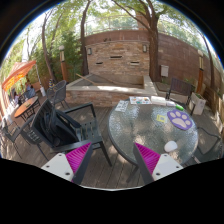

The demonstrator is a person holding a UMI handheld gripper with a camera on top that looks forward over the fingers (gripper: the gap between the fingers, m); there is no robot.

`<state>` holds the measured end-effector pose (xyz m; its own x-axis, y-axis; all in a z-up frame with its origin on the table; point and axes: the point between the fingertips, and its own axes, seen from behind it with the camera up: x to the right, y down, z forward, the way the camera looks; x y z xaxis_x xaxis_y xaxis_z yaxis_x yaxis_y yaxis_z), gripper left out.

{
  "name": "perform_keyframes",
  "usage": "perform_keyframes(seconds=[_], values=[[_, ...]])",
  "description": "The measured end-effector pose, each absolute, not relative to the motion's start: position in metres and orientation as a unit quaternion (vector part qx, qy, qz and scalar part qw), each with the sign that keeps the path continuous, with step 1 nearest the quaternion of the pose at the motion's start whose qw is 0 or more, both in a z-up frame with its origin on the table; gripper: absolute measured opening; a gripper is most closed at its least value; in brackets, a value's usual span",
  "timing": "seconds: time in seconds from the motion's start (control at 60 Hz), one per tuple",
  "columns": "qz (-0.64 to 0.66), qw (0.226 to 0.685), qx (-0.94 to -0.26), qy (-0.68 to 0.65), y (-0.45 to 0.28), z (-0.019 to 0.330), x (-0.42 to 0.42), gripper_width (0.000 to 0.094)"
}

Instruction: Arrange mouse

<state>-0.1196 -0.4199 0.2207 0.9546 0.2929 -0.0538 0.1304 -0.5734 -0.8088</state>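
round glass table | purple paw-print mat | white mouse

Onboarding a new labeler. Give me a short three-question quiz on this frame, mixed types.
1. True or false: the gripper fingers are shut on something.
2. The purple paw-print mat lies on: A) the dark metal chair, B) the round glass-top table, C) the brick wall.
3. Fill in: the small white object, possibly the mouse, sits on the table just beyond the ___ pad.

Key: 1 false, nothing between them; 2 B; 3 right.

1 glass table — 1 paw-print mat — 1 laptop
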Motion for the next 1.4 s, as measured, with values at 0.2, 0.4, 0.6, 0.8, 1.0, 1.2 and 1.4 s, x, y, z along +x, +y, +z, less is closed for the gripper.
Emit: perform_keyframes(seconds=[0.2, 0.4, 0.6, 0.8, 1.0, 1.2, 1.4], values=[[0.077, 0.432, -0.893, -0.101, -0.429, 0.177, -0.067, 0.0843], [0.036, 0.411, -0.908, -0.072, -0.421, 0.087, 0.036, 0.0843], [0.002, 0.435, -0.900, -0.033, -0.348, 0.029, 0.118, 0.0842], [0.019, 0.425, -0.905, 0.001, -0.281, -0.012, 0.152, 0.0843], [0.040, 0.428, -0.903, 0.000, -0.233, -0.008, 0.160, 0.0844], [0.044, 0.416, -0.908, -0.012, -0.196, -0.014, 0.158, 0.0725], [0.004, 0.411, -0.910, -0.048, -0.186, -0.015, 0.161, 0.0486]])
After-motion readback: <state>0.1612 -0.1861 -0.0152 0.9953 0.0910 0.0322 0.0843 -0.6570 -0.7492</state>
